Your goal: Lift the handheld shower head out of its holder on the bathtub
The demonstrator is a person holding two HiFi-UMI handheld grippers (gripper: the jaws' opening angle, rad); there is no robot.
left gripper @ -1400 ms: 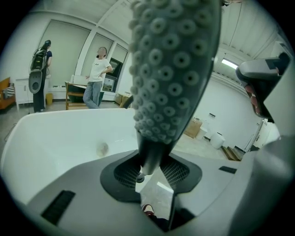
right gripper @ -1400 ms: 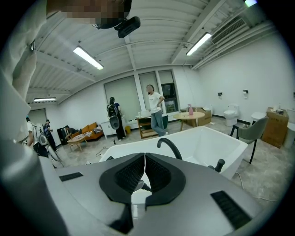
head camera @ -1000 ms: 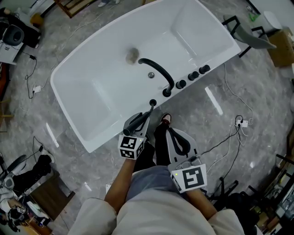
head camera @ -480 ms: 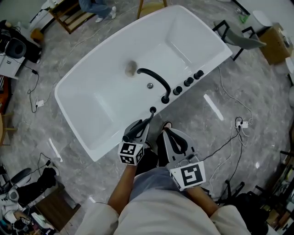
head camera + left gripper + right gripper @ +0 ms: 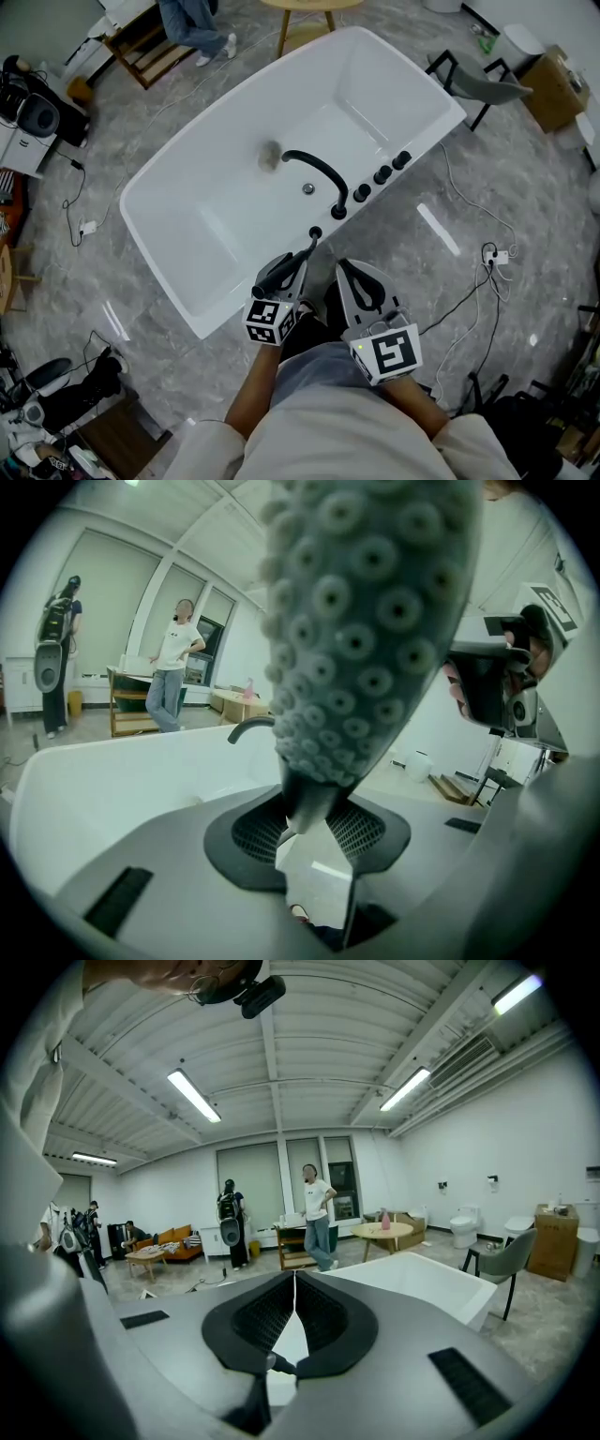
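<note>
The grey shower head (image 5: 361, 621), its face covered in rubber nozzles, stands upright between the jaws of my left gripper (image 5: 314, 822), which is shut on its neck. In the head view the left gripper (image 5: 298, 255) holds the shower head (image 5: 279, 270) just off the near rim of the white bathtub (image 5: 422, 141). A thin dark part runs from it to the round black holder (image 5: 315, 232) on the rim. My right gripper (image 5: 345, 267) hovers beside it on the right. It is shut and empty, and its pads meet in the right gripper view (image 5: 293, 1279).
A black curved spout (image 5: 314, 169) and three black knobs (image 5: 382, 175) sit on the tub rim right of the holder. Cables and a socket (image 5: 492, 251) lie on the marble floor. A grey chair (image 5: 492, 89) stands at the tub's right end. A person (image 5: 173, 667) stands beyond the tub.
Both grippers have risen a little beside the tub rim, and the left one still grips the shower head. The head view has shifted slightly.
</note>
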